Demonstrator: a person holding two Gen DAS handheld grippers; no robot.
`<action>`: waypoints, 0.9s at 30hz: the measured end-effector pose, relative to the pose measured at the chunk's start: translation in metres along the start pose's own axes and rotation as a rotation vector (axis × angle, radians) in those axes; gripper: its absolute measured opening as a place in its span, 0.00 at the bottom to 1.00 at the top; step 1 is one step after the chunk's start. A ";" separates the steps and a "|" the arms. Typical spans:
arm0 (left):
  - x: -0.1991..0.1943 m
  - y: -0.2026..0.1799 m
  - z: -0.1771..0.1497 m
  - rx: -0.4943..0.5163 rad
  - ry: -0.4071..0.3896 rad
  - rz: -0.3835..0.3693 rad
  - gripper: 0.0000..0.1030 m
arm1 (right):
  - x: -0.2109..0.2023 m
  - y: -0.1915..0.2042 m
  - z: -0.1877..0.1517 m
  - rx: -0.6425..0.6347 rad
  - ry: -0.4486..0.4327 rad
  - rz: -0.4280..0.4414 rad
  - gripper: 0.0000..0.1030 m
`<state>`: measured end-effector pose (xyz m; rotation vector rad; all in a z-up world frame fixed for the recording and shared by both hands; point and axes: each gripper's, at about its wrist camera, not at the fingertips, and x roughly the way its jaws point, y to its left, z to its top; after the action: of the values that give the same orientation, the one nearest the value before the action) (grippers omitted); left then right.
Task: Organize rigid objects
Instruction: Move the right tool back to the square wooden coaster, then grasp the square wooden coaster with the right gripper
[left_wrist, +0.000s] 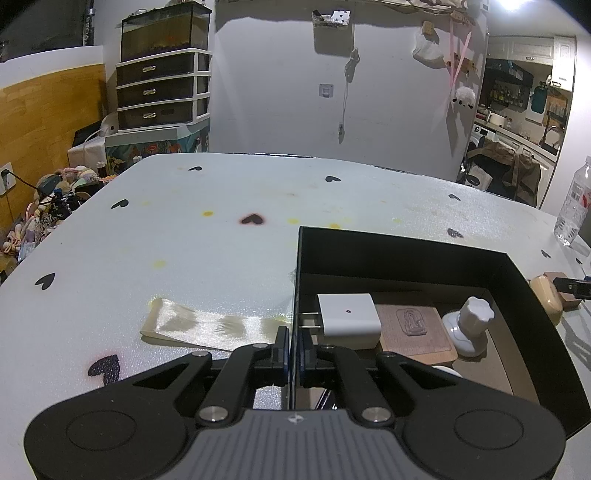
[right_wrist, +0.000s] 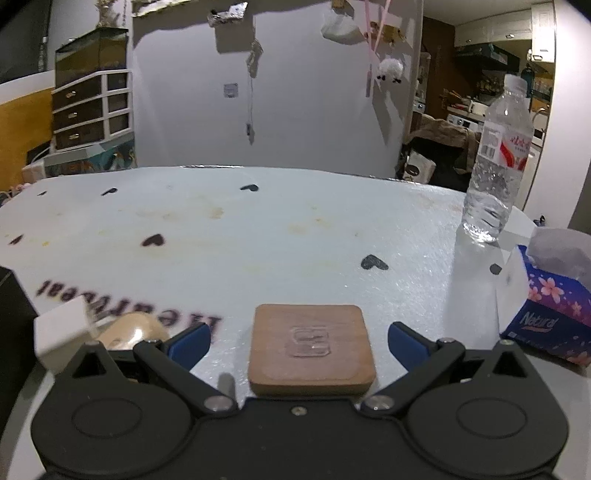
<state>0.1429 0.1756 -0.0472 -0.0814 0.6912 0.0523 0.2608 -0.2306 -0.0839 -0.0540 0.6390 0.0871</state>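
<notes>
Right claw (right_wrist: 297, 341) spread wide, empty; wooden coaster (right_wrist: 311, 349) flat on table (right_wrist: 295, 240) between its fingers, untouched; left claw (left_wrist: 294, 349) clenched on box (left_wrist: 406, 254) wall; to grip well, lower squarely, close evenly on opposite edges.

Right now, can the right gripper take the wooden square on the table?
Probably yes: the right gripper is open, the wooden square lies flat between its fingers, and nothing blocks either side.
</notes>
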 end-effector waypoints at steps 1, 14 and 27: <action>0.000 0.000 0.000 0.000 0.000 0.000 0.04 | 0.003 -0.001 0.000 0.006 0.004 -0.007 1.00; 0.000 0.000 0.000 0.001 0.000 0.002 0.04 | 0.014 -0.005 -0.007 0.040 0.020 -0.012 0.74; 0.000 0.000 0.000 0.002 0.000 0.002 0.04 | -0.025 0.002 -0.002 0.050 -0.050 0.045 0.73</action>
<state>0.1429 0.1754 -0.0476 -0.0786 0.6914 0.0538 0.2399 -0.2300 -0.0709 0.0109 0.5922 0.1157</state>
